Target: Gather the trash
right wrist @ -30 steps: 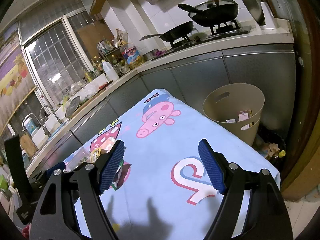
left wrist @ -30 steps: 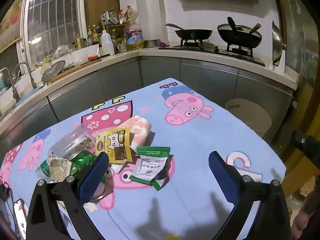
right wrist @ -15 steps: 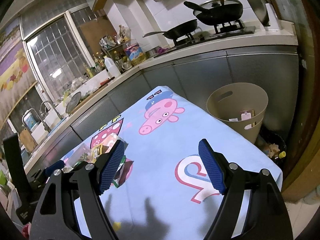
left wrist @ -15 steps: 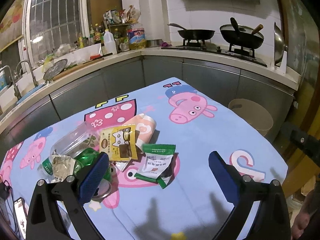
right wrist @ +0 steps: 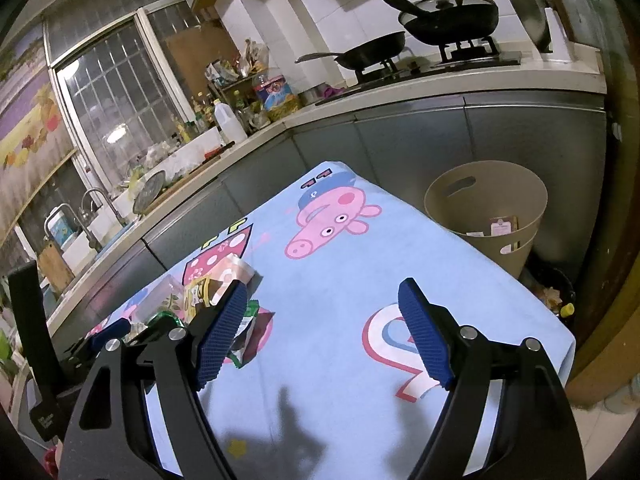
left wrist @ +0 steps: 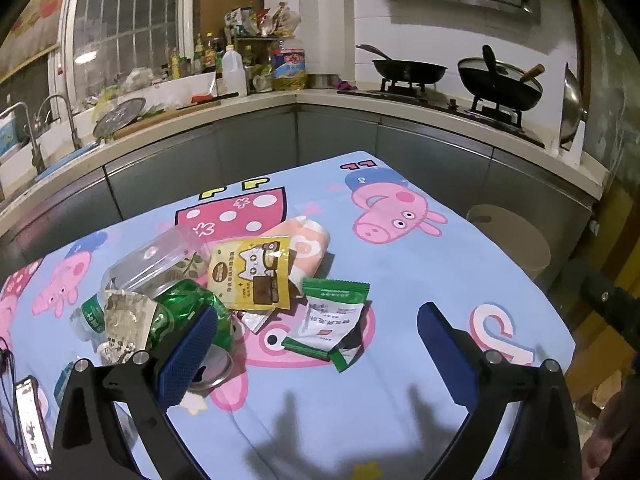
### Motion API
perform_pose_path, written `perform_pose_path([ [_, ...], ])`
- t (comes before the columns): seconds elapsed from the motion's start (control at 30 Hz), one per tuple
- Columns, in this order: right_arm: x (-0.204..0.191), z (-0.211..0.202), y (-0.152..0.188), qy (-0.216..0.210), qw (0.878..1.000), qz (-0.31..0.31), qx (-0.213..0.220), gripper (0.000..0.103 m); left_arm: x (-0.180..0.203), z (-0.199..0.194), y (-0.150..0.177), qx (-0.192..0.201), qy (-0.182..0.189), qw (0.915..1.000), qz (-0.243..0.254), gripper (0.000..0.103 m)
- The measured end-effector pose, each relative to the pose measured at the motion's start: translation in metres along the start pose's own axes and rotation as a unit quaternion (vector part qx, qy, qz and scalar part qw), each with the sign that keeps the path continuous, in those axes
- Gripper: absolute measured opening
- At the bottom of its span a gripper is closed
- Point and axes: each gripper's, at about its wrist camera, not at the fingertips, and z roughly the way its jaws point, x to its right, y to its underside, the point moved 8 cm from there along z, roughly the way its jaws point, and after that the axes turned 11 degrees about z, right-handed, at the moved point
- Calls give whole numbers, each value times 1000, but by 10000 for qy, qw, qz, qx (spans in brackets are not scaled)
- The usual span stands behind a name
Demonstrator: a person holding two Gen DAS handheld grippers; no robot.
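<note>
Both the left tongs and the right tongs hung wide apart and empty above the bench with its blue cartoon-pig cloth, so the step in hand looked like the approach to a first pick. The trash lay heaped at the bench's left-middle, the green-and-white foil sachet nearest; the next move probably called for lowering over it, then carrying it to the beige plastic bin beyond the bench's far-right edge. The crushed green can sat partly behind a left pad, and the clear plastic bottle blurred into the pile.
</note>
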Motion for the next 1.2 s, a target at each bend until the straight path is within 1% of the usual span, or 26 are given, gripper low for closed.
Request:
perform_pose_path([
  [0.33, -7, 8, 8, 1, 9999, -57, -130, 77, -17, 3, 6, -14, -88, 9997, -208, 99],
  [0.6, -26, 18, 20, -151, 9991, -269, -304, 77, -33, 6, 13, -97, -165, 9989, -418, 99],
  [0.97, -44, 30, 35, -257, 9973, -435, -535, 77, -61, 8, 28, -209, -396, 9969, -640, 99],
  [1.1, -48, 35, 42, -280, 9965, -485, -627, 77, -66, 7, 34, -265, -412, 9968, -639, 99],
  [1.2, -54, 38, 46, -309, 9955, -574, -691, 77, -74, 0, 38, -236, -509, 9967, -593, 99],
])
